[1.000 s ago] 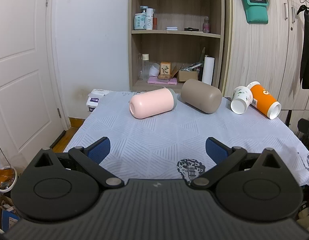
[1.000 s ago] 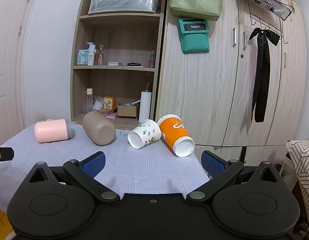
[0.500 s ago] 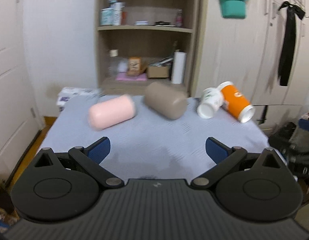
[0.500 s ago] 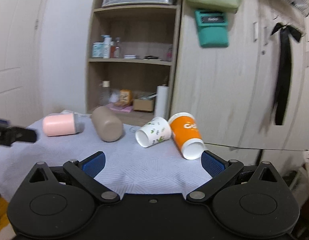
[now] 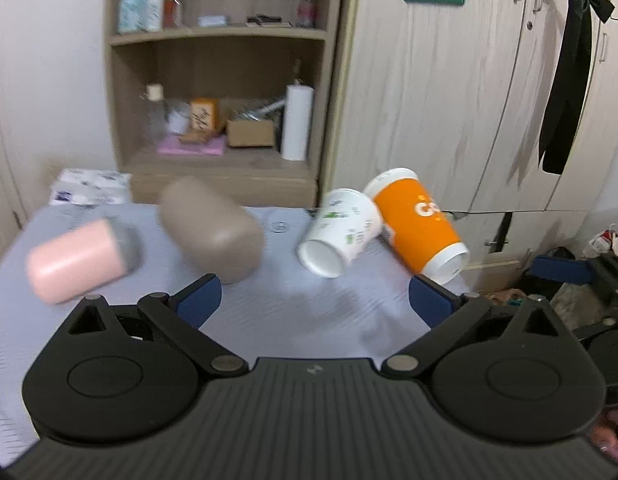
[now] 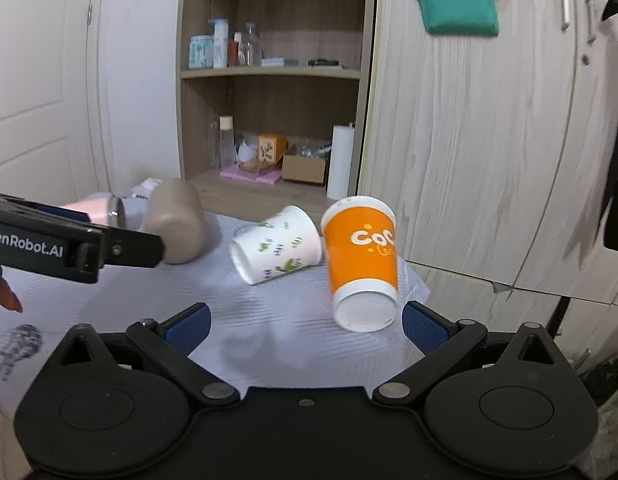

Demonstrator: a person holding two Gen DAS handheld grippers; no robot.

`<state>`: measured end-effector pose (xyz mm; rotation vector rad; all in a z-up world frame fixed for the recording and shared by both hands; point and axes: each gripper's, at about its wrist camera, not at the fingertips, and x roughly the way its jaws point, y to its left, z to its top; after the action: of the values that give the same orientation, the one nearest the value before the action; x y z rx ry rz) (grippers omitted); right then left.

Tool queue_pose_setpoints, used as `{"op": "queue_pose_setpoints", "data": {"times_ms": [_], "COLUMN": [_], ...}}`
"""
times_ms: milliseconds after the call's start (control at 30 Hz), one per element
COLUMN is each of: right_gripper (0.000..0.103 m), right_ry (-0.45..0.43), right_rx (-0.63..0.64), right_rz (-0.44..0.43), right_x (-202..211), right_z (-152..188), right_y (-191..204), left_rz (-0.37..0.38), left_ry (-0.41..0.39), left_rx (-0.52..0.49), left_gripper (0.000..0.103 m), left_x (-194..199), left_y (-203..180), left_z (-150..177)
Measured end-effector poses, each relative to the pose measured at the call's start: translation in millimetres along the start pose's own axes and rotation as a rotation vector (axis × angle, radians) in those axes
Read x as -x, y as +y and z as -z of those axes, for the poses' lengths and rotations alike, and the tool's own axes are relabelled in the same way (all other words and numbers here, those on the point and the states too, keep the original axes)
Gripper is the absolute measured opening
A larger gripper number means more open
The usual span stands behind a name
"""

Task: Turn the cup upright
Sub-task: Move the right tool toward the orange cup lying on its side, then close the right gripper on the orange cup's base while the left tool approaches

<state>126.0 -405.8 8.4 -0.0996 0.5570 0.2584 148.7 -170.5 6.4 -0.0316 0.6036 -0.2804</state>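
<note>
Four cups are being shown lying on their sides on the pale blue tablecloth: a pink cup at the left, a taupe cup beside it, then a white patterned cup touching an orange cup near the table's right edge. Both the left gripper and the right gripper are being held with fingers spread wide apart and gripping nothing, the right one's fingers being pointed just short of the orange cup's open mouth.
</note>
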Motion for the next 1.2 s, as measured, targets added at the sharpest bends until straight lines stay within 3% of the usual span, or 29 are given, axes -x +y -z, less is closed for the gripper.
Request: {"op": "queue_pose_setpoints", "data": {"times_ms": [133,267,400,800,867,1000,1067,1100,1133,1200], "right_gripper": [0.103,0.103,0.102,0.101,0.096,0.095,0.087,0.075,0.07,0.07], "right_ry": [0.027,0.054,0.071,0.067,0.076,0.054,0.062,0.07,0.079,0.082], "right_rx": [-0.007,-0.051,-0.071,-0.196,-0.211,-0.197,-0.214,-0.218,-0.223,-0.241], "right_rz": [-0.043,-0.113,-0.114,-0.073,-0.074,-0.057,-0.079,-0.088,-0.098,-0.103], "right_x": [-27.2,-54.2,-76.9,-122.4,-125.7,-125.3,-125.1,-125.1,-125.0,-122.3], "right_z": [-5.2,-6.9,-5.6,1.9,3.4,4.1,4.1,4.8,5.3,6.9], "right_y": [-21.3,-42.2,-54.9,-75.4,-77.9,-77.2,-79.4,-80.3,-80.7,-81.5], "left_rz": [0.076,0.08,0.126,0.178,0.193,0.207,0.216,0.22,0.223,0.231], "left_ry": [0.066,0.087,0.118,0.153,0.162,0.174,0.182,0.183,0.184,0.189], "left_rx": [0.052,0.137,0.208,0.281,0.316,0.357,0.374,0.38,0.382,0.376], "left_gripper": [0.1,0.096,0.093,0.093,0.093,0.09,0.087,0.086,0.085,0.083], "left_x": [-35.2,-61.3,-79.3,-104.3,-107.8,-116.0,-118.9,-119.4,-119.8,-119.8], "left_y": [-17.1,-25.5,-29.6,-30.3,-28.9,-28.8,-27.8,-27.6,-27.5,-28.5], "left_z": [-11.4,-14.4,-13.4,-17.5,-15.9,-9.6,-8.1,-7.6,-7.8,-8.2]}}
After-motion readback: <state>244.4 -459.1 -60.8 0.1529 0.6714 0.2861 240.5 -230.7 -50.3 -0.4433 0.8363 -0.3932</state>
